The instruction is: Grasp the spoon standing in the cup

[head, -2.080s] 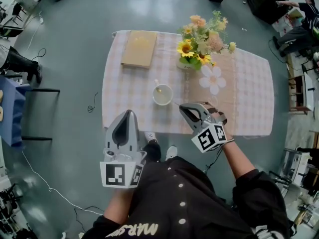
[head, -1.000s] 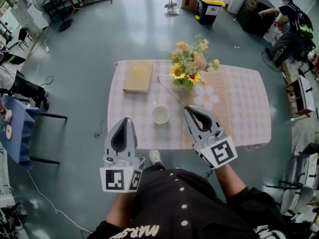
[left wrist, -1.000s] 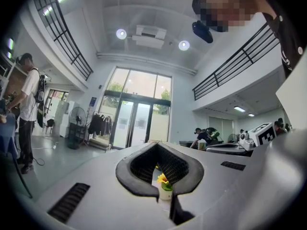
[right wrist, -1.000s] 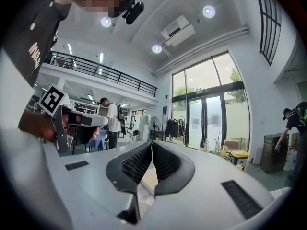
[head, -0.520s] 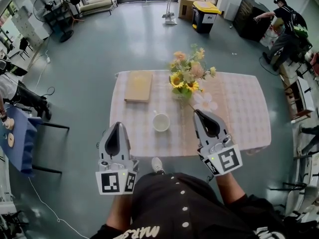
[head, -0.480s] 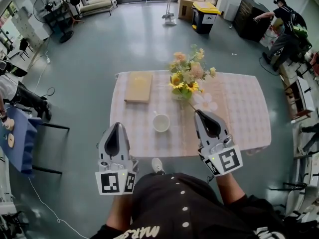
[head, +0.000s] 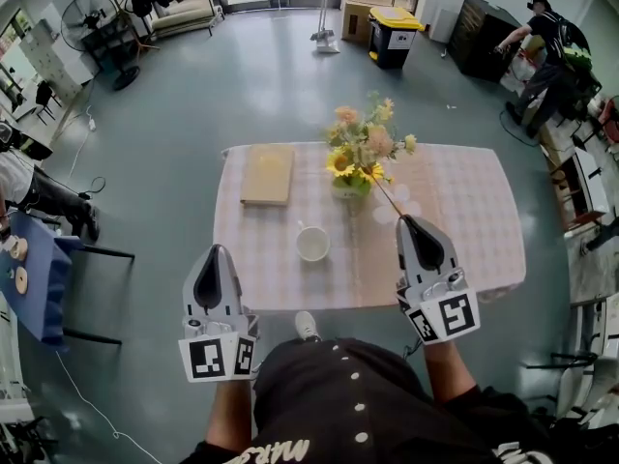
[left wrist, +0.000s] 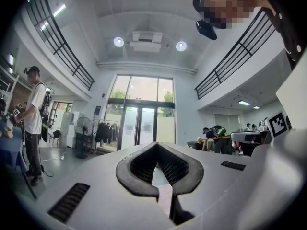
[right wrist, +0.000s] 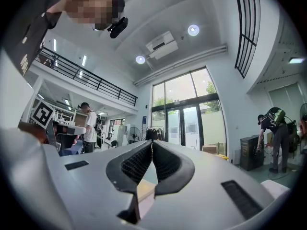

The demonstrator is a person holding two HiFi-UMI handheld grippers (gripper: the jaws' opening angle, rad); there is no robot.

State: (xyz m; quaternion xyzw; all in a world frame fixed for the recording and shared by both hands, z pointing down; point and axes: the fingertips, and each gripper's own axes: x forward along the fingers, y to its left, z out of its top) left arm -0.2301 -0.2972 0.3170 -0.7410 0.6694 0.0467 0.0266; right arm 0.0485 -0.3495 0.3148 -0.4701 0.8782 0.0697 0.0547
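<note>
My right gripper (head: 407, 220) hangs over the near right part of the table and is shut on the thin spoon (head: 389, 199). The spoon sticks out from its tips toward the vase. The white cup (head: 312, 244) stands on the pink checked tablecloth (head: 261, 249), left of that gripper, with no spoon in it. My left gripper (head: 215, 252) is shut on nothing at the table's near left edge, apart from the cup. In the right gripper view the jaws (right wrist: 151, 143) meet at the tips. The left gripper view shows its tips (left wrist: 157, 144) closed too, pointing at the hall.
A vase of yellow and orange flowers (head: 363, 153) stands behind the cup. A tan book (head: 267, 174) lies at the far left of the table. People stand at the far right (head: 542, 37). A blue table (head: 29, 278) is at the left.
The right gripper has taken the spoon out of the cup, then drawn back to the right and upward with it. The left gripper has drawn back toward me.
</note>
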